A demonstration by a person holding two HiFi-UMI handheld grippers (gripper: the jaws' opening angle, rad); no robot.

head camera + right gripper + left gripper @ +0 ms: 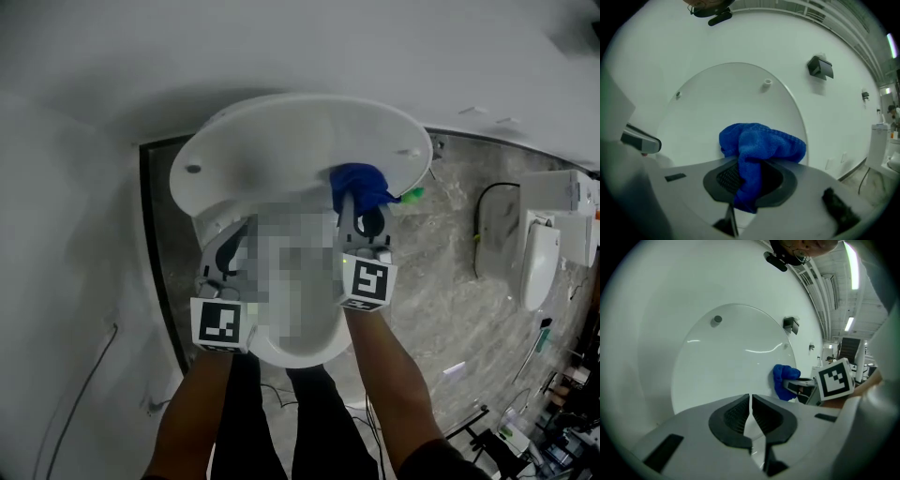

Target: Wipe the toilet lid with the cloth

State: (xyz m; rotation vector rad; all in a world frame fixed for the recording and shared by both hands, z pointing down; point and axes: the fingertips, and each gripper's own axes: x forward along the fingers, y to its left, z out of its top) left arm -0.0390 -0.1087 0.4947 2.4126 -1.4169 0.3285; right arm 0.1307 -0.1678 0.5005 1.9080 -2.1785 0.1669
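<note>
Left gripper (223, 267): fingers clenched, nothing between them. It sits low at about 7 o'clock of the raised toilet lid (281, 141), and we see no contact with the lid.

Lid stands upright with its inner face towards us. There's a bumper stud (193, 170) near 9 o'clock.

Blue cloth (361, 183) is bunched into a wad at about 4 o'clock on the lid, close to the rim. It looks pressed against the lid.

Right gripper (361, 223): fingers grasping the cloth by a fold, with the wad sticking out past the tips.

How we'd run the wipe:
- Only the wad should touch the lid, never the hard tips.
- Go with overlapping passes from 4 o'clock across to 8, then step up towards 12.
- We'd use light, even pressure, since the lid is probably hinged and could rock.
- Go round the stud rather than over it, or the cloth may snag.
- The wad covers a small area, so expect many passes. Watch for the fold creeping out of the grip.
- The left gripper could steady the rim near 8 o'clock if the lid moves.
</note>
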